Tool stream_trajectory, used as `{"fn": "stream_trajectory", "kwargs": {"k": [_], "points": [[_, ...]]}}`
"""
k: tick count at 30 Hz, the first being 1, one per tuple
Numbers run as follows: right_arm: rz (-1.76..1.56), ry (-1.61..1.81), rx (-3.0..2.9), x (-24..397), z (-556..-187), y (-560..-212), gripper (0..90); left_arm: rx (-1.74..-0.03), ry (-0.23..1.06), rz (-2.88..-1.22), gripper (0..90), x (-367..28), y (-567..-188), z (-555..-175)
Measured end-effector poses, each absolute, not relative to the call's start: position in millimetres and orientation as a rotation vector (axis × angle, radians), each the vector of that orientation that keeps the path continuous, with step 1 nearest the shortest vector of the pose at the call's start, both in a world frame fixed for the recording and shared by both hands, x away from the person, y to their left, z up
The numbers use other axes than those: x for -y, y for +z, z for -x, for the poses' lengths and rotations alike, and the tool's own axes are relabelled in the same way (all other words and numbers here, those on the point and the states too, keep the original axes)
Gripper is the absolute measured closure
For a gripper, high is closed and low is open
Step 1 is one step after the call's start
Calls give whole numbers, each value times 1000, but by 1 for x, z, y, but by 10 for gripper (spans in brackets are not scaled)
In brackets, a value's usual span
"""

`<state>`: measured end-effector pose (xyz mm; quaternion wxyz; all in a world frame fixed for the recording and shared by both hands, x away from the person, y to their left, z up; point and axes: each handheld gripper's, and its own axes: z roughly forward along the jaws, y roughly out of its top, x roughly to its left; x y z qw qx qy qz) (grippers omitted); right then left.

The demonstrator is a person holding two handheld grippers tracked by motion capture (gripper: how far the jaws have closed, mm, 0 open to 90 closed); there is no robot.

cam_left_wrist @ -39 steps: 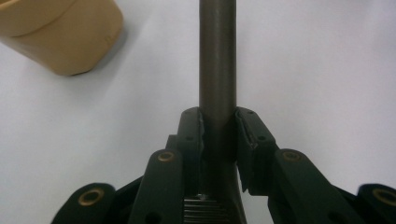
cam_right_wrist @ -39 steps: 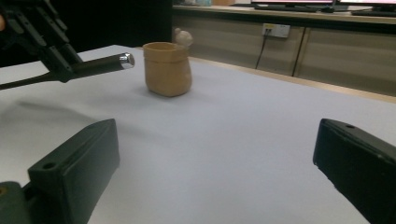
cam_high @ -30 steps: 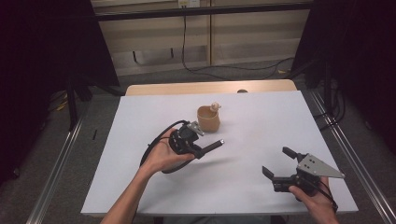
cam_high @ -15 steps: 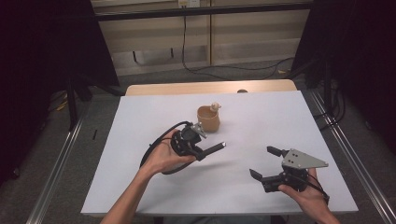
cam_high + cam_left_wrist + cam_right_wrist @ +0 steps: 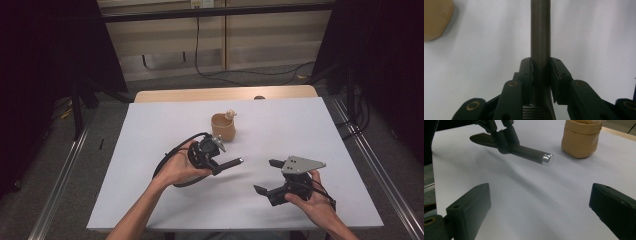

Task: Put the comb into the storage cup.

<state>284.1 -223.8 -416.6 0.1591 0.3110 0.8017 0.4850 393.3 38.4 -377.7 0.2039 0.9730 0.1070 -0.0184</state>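
A white counter (image 5: pixel 150 150) fills the middle of a dim room, a tan pouch (image 5: pixel 223 127) standing upright toward its far side. The left gripper (image 5: pixel 218 163) has its fingers clenched on a dark rod (image 5: pixel 231 163), probably a pen or a tool handle, held just above the surface. The rod's long axis runs level, and its shiny free end (image 5: pixel 547 159) points toward the right gripper (image 5: pixel 266 176). That gripper's fingers (image 5: pixel 469 205) stand wide and empty, near the tip and facing it, so the right hand is placed to close on the free end.
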Motion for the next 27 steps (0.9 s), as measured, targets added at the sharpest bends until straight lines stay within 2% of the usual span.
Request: {"fn": "stream_trajectory", "kwargs": {"k": [10,18,27], "points": [[-795,1280,-2417,212,-286,-422,37,-279,-54,-2727,731,-32,-380,-389],[-688,1254,-2502,204,-293,-414,40,-249,-92,-2730,731,-30,-381,-385],[-603,1160,-2607,196,-298,-415,101,-169,-111,-2766,731,-20,-382,-376]]}}
